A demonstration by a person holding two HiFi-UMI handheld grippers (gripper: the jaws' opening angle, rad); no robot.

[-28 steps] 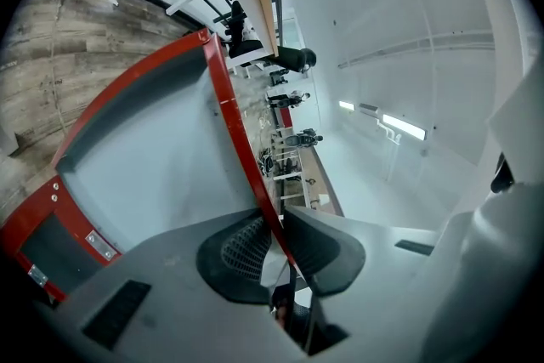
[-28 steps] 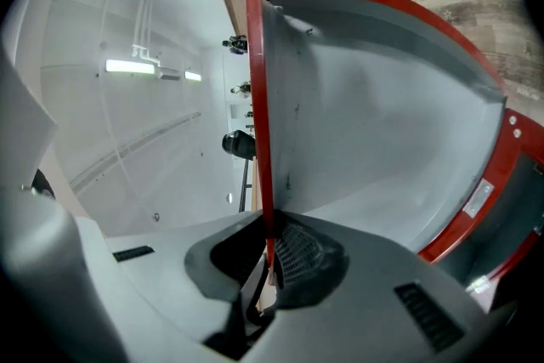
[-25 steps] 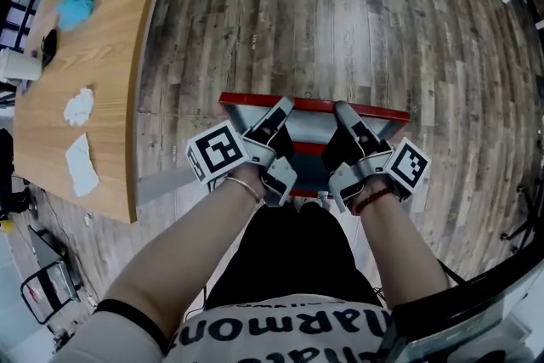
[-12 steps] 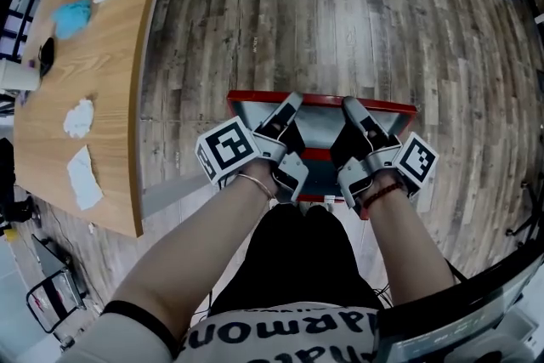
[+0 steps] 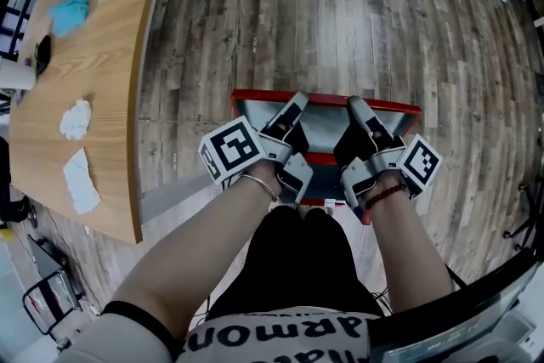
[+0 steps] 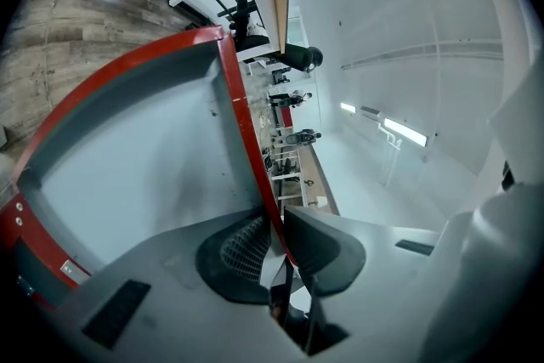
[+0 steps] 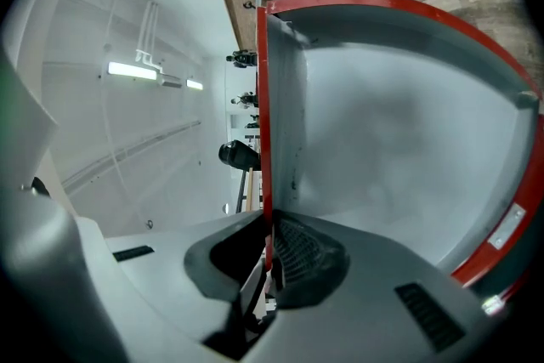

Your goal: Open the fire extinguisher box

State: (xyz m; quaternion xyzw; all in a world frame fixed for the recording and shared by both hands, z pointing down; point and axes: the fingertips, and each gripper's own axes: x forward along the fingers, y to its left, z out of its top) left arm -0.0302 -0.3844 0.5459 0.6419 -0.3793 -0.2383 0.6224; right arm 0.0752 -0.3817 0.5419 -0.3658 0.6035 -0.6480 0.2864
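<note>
Standing on the plank floor [image 5: 357, 13] just right of the wooden desk [image 5: 93, 81], the fire extinguisher box [image 5: 320, 159] has its lid [image 5: 326, 123] swung up, grey inner face and red rim [image 5: 327, 99] showing. The left gripper [image 5: 293, 106] is clenched on the rim's edge nearer the desk, and the right gripper [image 5: 357, 108] pinches the edge farther from the desk. Over the last second almost nothing has changed: both grips have held, and the lid has only drifted slightly away from the desk. That suggests the opening is nearly done, with the lid being steadied, not lifted further.
</note>
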